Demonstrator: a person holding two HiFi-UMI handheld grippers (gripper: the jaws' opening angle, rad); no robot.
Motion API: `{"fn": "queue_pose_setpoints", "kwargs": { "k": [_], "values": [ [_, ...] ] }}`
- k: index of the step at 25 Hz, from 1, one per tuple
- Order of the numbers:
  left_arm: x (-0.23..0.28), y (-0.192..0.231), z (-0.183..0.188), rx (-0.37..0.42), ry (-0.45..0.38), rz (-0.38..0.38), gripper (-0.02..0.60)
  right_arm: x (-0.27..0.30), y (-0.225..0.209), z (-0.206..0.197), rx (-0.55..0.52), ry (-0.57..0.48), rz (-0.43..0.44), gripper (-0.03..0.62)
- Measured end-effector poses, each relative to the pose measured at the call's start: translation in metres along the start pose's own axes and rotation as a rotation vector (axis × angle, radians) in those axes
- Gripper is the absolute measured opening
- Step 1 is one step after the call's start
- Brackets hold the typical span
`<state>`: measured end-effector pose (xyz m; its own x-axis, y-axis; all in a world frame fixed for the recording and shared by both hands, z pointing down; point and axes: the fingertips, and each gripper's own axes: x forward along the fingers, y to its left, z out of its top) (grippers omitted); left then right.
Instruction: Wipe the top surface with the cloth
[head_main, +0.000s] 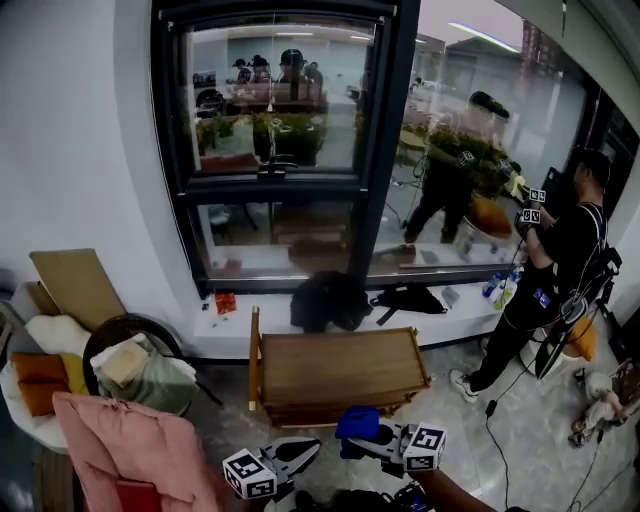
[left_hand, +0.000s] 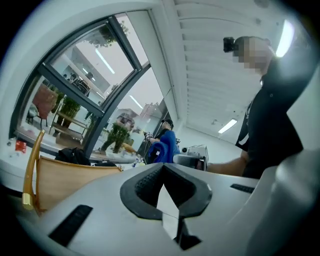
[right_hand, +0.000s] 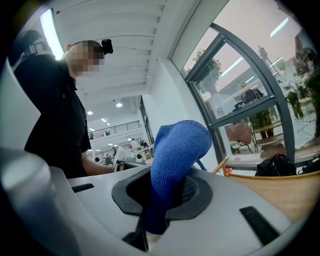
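A low wooden table (head_main: 340, 368) with a bare slatted top stands below the window, just beyond both grippers. My right gripper (head_main: 368, 441) is shut on a bunched blue cloth (head_main: 357, 422), held above the table's near edge. In the right gripper view the cloth (right_hand: 177, 150) bulges up out of the jaws of the right gripper (right_hand: 172, 177), with the table (right_hand: 282, 192) at lower right. My left gripper (head_main: 303, 453) hovers to the left of it, holding nothing. Seen in its own view, the left gripper (left_hand: 163, 167) has its tips together, and the cloth (left_hand: 163, 148) and table (left_hand: 65, 176) lie beyond.
Two black bags (head_main: 328, 298) (head_main: 408, 297) and a small red item (head_main: 225, 302) lie on the window ledge (head_main: 240, 325) behind the table. A round basket (head_main: 135, 365) of fabric and a pink cushion (head_main: 125, 440) sit to the left. A person (head_main: 560, 270) stands at right, cables trailing on the floor.
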<state>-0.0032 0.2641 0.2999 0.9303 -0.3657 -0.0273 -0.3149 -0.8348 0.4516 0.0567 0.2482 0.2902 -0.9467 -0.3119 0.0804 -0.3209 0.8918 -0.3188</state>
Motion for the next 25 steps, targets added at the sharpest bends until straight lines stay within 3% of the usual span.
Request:
{"fn": "queue_pose_setpoints", "kwargs": {
  "k": [4, 11, 20, 25],
  "values": [
    [0.004, -0.006, 0.009, 0.062, 0.019, 0.043, 0.009, -0.003, 0.008, 0.011, -0.042, -0.025, 0.042, 0.064],
    [0.034, -0.025, 0.006, 0.091, 0.055, 0.084, 0.009, -0.040, 0.016, 0.013, -0.092, -0.042, 0.054, 0.064],
    [0.058, -0.057, -0.038, 0.039, 0.083, 0.078, 0.009, -0.082, 0.015, -0.016, -0.129, -0.027, 0.042, 0.064],
    [0.067, -0.072, -0.036, 0.051, 0.122, 0.059, 0.011, -0.093, 0.017, -0.008, -0.115, -0.018, 0.034, 0.064]
  ]
}}
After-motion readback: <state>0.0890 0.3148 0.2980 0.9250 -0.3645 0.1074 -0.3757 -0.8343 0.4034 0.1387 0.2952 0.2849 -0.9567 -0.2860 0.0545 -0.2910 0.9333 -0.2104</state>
